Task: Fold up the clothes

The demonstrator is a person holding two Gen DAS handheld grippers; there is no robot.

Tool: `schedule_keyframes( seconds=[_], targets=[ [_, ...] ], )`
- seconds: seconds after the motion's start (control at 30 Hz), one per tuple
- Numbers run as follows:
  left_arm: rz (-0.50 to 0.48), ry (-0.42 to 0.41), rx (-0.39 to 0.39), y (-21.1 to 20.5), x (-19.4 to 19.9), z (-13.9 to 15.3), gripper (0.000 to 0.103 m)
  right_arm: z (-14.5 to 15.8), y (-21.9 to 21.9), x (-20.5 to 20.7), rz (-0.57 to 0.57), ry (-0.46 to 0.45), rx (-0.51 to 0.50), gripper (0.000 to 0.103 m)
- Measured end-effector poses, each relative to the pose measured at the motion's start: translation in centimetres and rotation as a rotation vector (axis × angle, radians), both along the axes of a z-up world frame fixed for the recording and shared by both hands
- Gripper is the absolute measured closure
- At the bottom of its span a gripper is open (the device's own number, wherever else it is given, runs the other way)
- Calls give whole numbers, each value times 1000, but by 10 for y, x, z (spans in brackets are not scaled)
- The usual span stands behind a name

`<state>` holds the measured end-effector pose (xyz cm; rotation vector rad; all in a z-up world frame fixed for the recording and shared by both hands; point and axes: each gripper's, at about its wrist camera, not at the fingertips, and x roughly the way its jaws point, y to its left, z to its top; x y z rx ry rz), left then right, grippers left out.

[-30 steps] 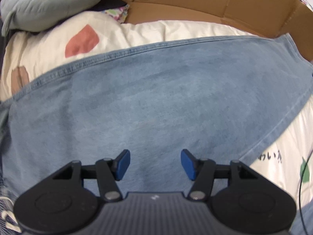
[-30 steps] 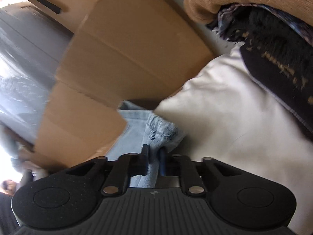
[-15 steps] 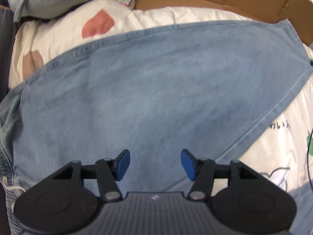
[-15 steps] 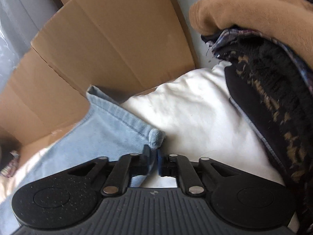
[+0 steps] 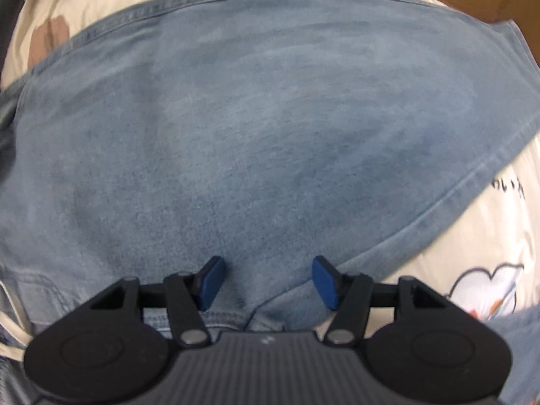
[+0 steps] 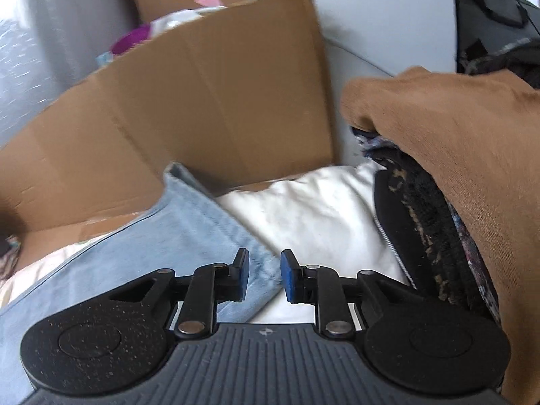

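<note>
Right gripper (image 6: 265,278): jaws opening | light blue denim garment (image 6: 189,233) corner lying between pads, unpressed | brown cardboard box (image 6: 209,101) standing behind

cardboard box (image 6: 209,101) behind | printed bedsheet (image 5: 499,236) beneath | purple item (image 6: 130,38), blurred

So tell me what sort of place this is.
Probably a bedroom or other room at home: pale blue denim jeans lie spread on a cream printed quilt, beside a brown cardboard box and a heap of brown and dark clothes.
</note>
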<state>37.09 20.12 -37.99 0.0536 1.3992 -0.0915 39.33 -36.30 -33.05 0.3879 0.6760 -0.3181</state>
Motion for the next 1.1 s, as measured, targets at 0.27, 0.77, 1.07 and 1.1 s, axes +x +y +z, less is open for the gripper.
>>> schedule_keyframes(
  seconds=[0.27,0.77,1.07,1.1],
  targets=[
    [31,-39,-38,3,1,-2,31,-8,50,4,135,128,66,79],
    [184,-48,-62,24,15,21,43,-17,85,-5,383,258,24,71],
    [423,-192,-137,56,-47,158,42,66,73,-51,442,159,97,67],
    [451,-207,-139,57,-60,174,41,76,72,-56,443,156,109,64]
  ],
)
